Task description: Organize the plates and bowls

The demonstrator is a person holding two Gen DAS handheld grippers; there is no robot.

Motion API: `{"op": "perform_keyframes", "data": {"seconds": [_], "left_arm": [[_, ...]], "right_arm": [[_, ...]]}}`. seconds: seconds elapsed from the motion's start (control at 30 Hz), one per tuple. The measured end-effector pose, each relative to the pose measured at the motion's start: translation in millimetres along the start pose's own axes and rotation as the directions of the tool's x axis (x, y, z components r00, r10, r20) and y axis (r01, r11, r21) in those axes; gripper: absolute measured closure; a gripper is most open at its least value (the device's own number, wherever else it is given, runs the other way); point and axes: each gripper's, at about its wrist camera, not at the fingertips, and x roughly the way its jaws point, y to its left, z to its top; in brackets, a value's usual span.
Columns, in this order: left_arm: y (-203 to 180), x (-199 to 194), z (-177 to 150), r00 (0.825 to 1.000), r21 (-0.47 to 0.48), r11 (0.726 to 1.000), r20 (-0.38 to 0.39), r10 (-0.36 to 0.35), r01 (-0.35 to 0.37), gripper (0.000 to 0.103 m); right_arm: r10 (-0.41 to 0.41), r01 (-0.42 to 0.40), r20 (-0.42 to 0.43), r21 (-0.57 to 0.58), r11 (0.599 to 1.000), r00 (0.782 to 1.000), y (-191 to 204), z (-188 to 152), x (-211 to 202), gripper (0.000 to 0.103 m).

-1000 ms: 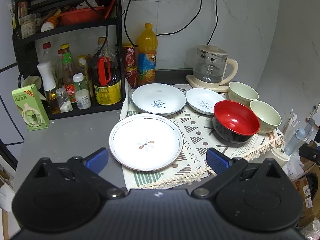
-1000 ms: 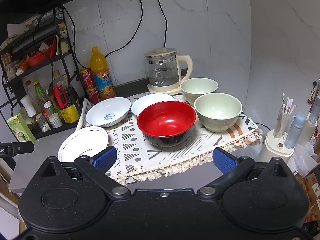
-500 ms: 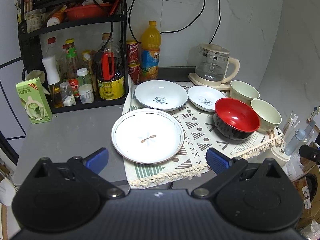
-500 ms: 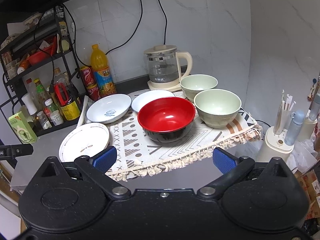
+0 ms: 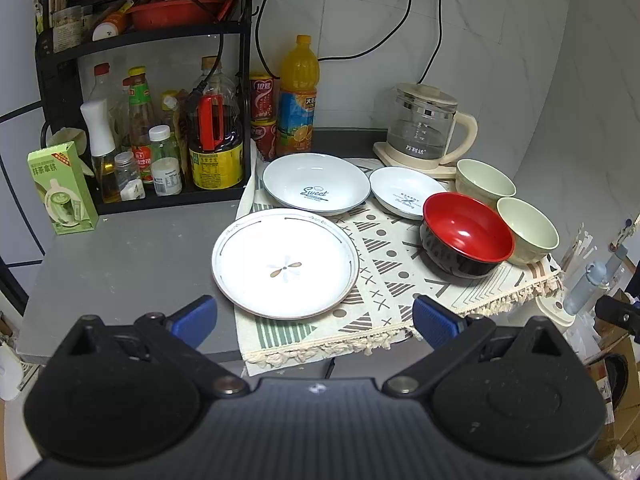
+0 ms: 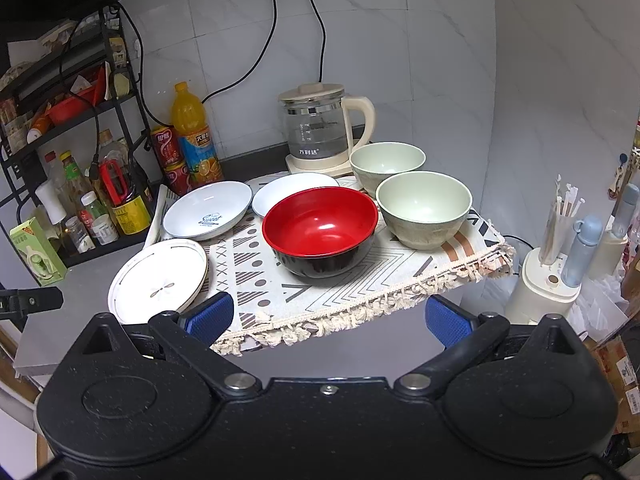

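Note:
A flat white plate lies at the patterned mat's near left edge; it also shows in the right wrist view. Behind it sit a "Sweet" dish and a smaller white dish. A red-and-black bowl and two pale green bowls stand on the right. In the right wrist view the red bowl is centred, with the green bowls behind right. My left gripper and right gripper are open, empty, and hover short of the counter's front edge.
A black rack of bottles and jars stands at the back left, with a green carton beside it. An orange juice bottle and a glass kettle stand by the wall. A white holder with chopsticks stands off the counter's right end.
Both grippers have drawn back and risen slightly from the counter, so the dishes look smaller and farther away. Nothing on the counter has moved.

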Motion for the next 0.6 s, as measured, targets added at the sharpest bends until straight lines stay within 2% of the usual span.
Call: {"op": "perform_keyframes", "data": {"seconds": [0.6], "left_arm": [[-14.1, 3.3, 3.5, 1.0, -0.027, 1.0, 0.011, 0.017, -0.016, 0.0]], "right_arm": [[0.011, -0.011, -0.011, -0.001, 1.0, 1.0, -16.9, 5.6, 6.7, 0.0]]}}
